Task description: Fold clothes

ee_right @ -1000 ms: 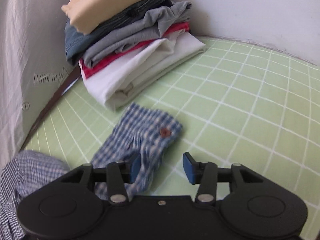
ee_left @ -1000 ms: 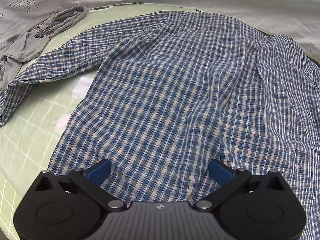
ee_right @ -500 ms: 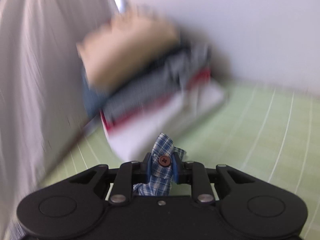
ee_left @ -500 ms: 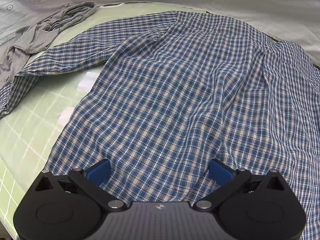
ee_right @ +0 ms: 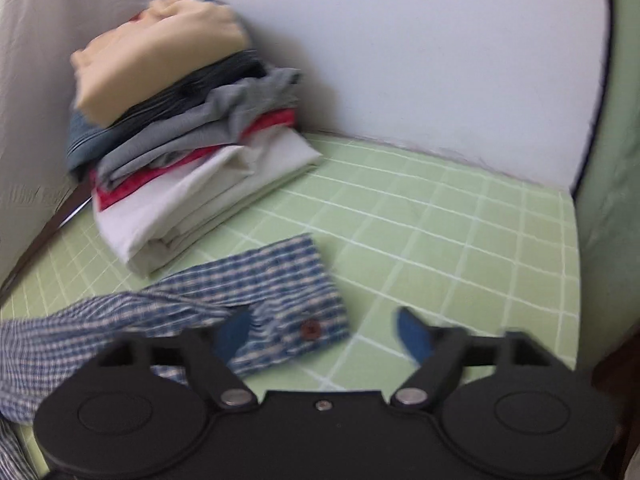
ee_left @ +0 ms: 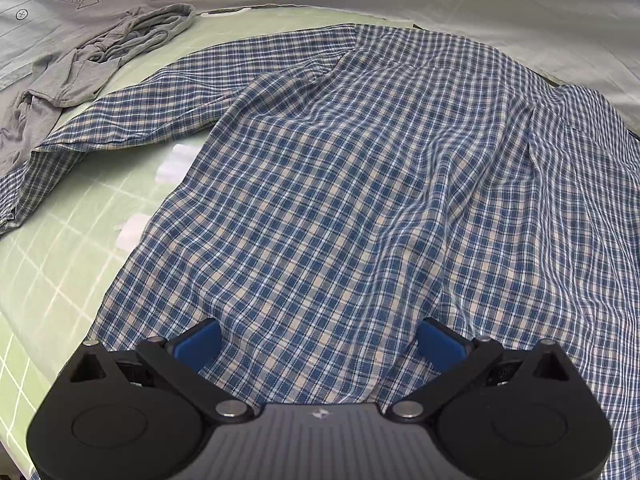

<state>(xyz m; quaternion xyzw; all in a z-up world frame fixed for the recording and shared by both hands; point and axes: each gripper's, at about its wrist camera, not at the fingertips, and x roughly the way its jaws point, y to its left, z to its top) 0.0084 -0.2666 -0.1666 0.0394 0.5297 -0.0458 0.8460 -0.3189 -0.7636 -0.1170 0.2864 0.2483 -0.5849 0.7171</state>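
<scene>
The plaid shirt point(ee_left: 360, 184) lies spread out, unfolded, across the green grid mat point(ee_left: 60, 264), its body flat with a few ripples and one sleeve stretched toward the mat's far left edge. At the mat's far corner by the wall sits a stack of folded clothes point(ee_right: 192, 152), so several garments lie folded while this shirt and a crumpled grey garment point(ee_left: 92, 52) at the far left edge do not. The left gripper point(ee_left: 318, 344) hovers over the shirt's near hem, jaws spread wide, gripping nothing. The right gripper point(ee_right: 324, 330) is released too, jaws apart around the buttoned cuff point(ee_right: 296, 300), which appears to rest flat on the mat, though blur makes this uncertain. Only the right view shows the stack and cuff; only the left shows the shirt body and grey garment.
</scene>
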